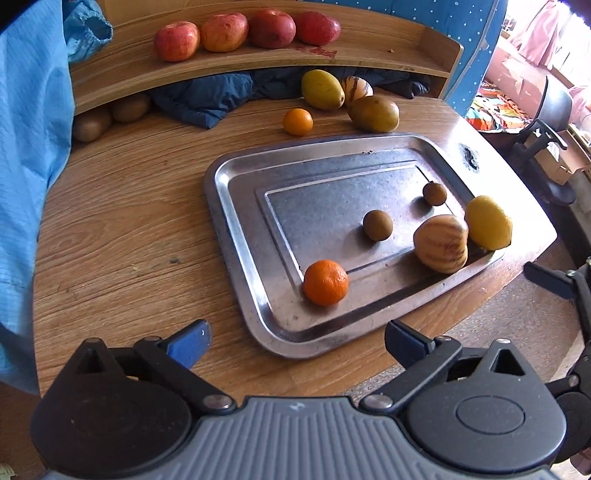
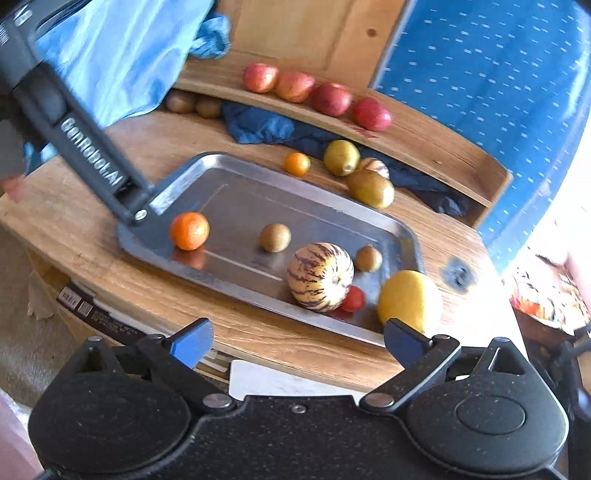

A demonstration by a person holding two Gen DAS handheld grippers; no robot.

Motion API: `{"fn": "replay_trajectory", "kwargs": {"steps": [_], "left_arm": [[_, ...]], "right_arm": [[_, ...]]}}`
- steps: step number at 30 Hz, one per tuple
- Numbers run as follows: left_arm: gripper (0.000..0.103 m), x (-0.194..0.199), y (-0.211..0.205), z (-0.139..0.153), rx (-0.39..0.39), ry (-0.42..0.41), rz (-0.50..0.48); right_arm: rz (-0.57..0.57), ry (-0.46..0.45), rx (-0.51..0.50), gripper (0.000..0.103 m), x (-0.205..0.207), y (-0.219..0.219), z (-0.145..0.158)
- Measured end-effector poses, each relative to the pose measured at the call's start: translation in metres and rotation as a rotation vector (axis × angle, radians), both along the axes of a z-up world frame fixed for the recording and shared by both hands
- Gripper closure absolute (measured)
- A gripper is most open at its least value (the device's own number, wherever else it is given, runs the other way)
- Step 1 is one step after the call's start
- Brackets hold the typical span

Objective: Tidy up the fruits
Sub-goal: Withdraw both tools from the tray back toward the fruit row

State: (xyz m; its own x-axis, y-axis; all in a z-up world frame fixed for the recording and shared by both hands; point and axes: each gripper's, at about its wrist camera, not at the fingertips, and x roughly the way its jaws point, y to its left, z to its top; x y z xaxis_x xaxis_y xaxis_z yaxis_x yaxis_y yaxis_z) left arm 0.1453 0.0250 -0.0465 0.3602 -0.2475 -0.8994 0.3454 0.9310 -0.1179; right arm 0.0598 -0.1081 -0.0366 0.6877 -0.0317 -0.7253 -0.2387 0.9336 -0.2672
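A steel tray [image 1: 240, 206] lies on the wooden table. On it are a mandarin [image 1: 325, 282], two small brown fruits [image 1: 377, 225], a striped melon [image 1: 441, 243] and, at its right rim, a lemon [image 1: 488, 222]. My left gripper [image 1: 299, 345] hovers open and empty over the tray's near edge, just short of the mandarin. In the right wrist view the tray [image 2: 236, 192] also holds a small red fruit [image 2: 352, 298] behind the melon [image 2: 320, 277]. My right gripper [image 2: 299, 343] is open and empty at the table's edge, its right finger close to the lemon [image 2: 410, 301].
Several red apples [image 1: 225, 32] line a raised wooden shelf. Beyond the tray lie a small orange [image 1: 298, 121], two green fruits [image 1: 322, 89] and another striped one [image 1: 356, 88]. Kiwis [image 1: 90, 123] and dark cloth [image 1: 207, 98] sit under the shelf. A blue sleeve [image 1: 29, 129] fills the left.
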Motion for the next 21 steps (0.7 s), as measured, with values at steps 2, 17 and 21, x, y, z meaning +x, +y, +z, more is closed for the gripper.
{"fn": "replay_trajectory", "kwargs": {"steps": [2,17,21], "left_arm": [[0.001,-0.002,0.0,0.003,0.006,-0.006,-0.001],[0.001,0.039,-0.023,0.011,0.036,-0.027,-0.049],[0.001,0.064,-0.031,0.009,0.032,-0.028,-0.055]], "right_arm": [[-0.042,-0.019,0.023,0.001,-0.001,-0.005,0.004],[-0.165,-0.067,0.064,0.001,0.034,-0.037,0.012],[-0.176,-0.073,0.055,0.001,0.056,-0.043,0.012]]}}
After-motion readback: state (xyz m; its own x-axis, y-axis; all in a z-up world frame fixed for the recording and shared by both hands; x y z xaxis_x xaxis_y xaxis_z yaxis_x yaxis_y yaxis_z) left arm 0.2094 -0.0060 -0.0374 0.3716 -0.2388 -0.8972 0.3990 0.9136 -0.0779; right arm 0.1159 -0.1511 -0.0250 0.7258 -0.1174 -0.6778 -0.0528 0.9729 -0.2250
